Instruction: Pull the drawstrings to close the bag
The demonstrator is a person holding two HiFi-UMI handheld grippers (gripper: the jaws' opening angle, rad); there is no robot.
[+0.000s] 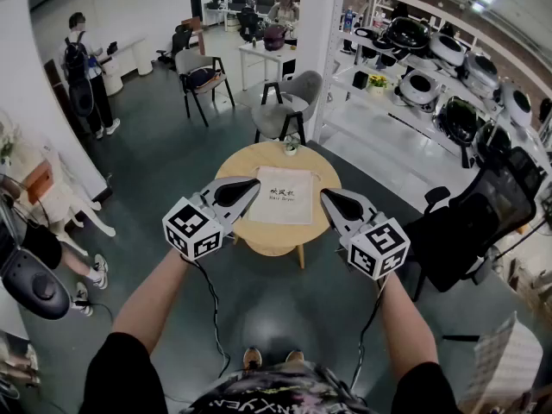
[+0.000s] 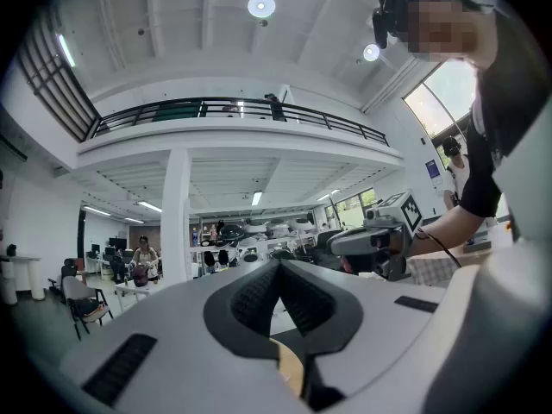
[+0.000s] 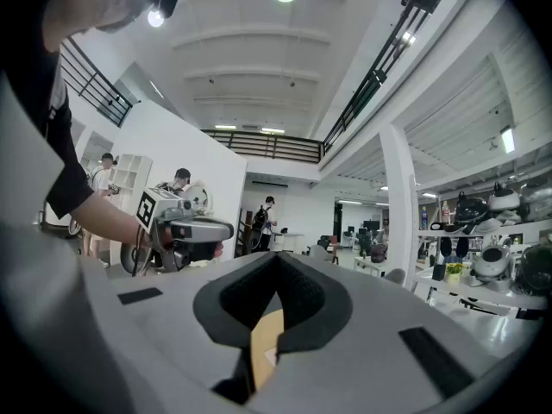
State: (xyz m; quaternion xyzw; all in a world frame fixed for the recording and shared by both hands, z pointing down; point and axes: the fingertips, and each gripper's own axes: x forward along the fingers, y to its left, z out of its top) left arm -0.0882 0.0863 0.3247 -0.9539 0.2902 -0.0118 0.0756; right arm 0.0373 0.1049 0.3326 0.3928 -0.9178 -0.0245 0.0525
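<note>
Cream cloth, flat and squarish with dark print, the drawstring bag (image 1: 285,195) lies mid-way on the round pale-wood worktop (image 1: 235,164). The left tool (image 1: 254,185) and right tool (image 1: 326,195), smooth grey with ribbed black pads, flank it, jaws pressed together, holding nothing.

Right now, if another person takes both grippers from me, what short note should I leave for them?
Left gripper: jaws together, empty, held level over the near left side of the round table.
Right gripper: jaws together, empty, level, over the near right side.
Bag: lies flat on the table between the two grippers. Its drawstrings are too small to make out.
Done: nothing; no string is gripped.
Left: find the drawstrings, grip them, and pull to close the bag.
</note>
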